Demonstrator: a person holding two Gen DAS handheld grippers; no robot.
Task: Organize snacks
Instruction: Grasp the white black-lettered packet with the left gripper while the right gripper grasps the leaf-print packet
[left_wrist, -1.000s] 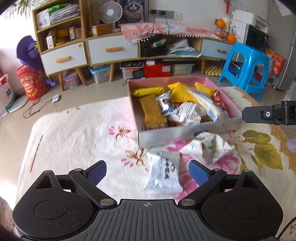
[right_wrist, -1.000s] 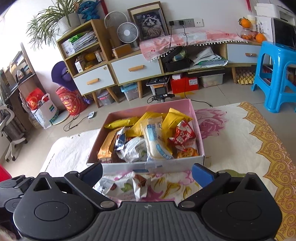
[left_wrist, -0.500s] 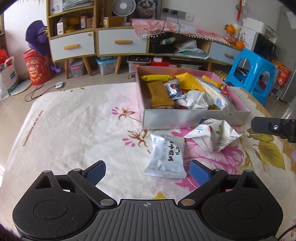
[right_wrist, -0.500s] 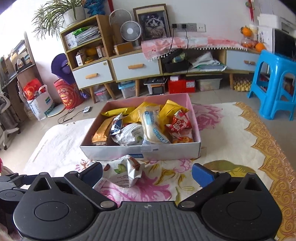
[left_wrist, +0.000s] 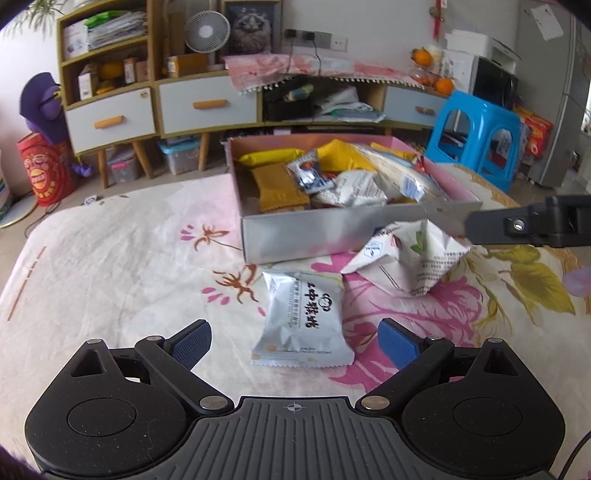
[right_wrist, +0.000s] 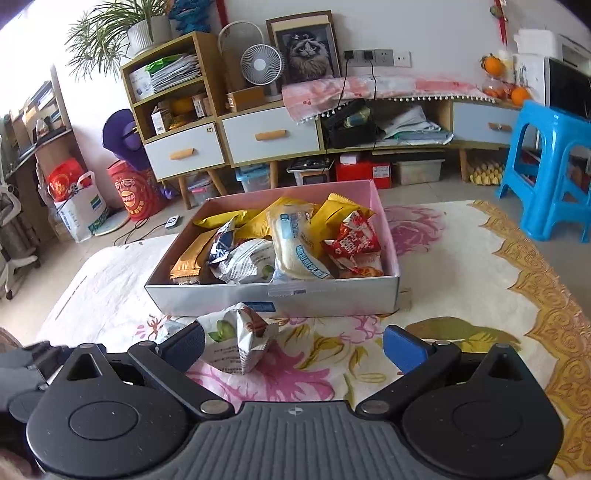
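A pink-lined cardboard box (left_wrist: 332, 232) (right_wrist: 280, 299) holds several snack packets. In front of it on the floral cloth lie a flat white packet (left_wrist: 304, 319) with black characters and a crumpled white packet (left_wrist: 410, 258) (right_wrist: 236, 341) with green and brown print. My left gripper (left_wrist: 294, 341) is open, its blue pads either side of the flat packet's near end, not touching it. My right gripper (right_wrist: 293, 347) is open too, just behind the crumpled packet, which sits close to its left pad. A right gripper finger (left_wrist: 532, 225) shows at the left wrist view's right edge.
The cloth-covered surface (left_wrist: 110, 258) stretches left of the box. Beyond it stand a low cabinet with drawers (right_wrist: 269, 136), a blue plastic stool (right_wrist: 554, 166), a fan (right_wrist: 261, 66) and floor clutter. Part of the left gripper (right_wrist: 22, 369) shows at the right wrist view's lower left.
Both grippers have drawn back and lowered a little, so the box and the two loose packets sit farther ahead. Both stay open; nothing was picked up.
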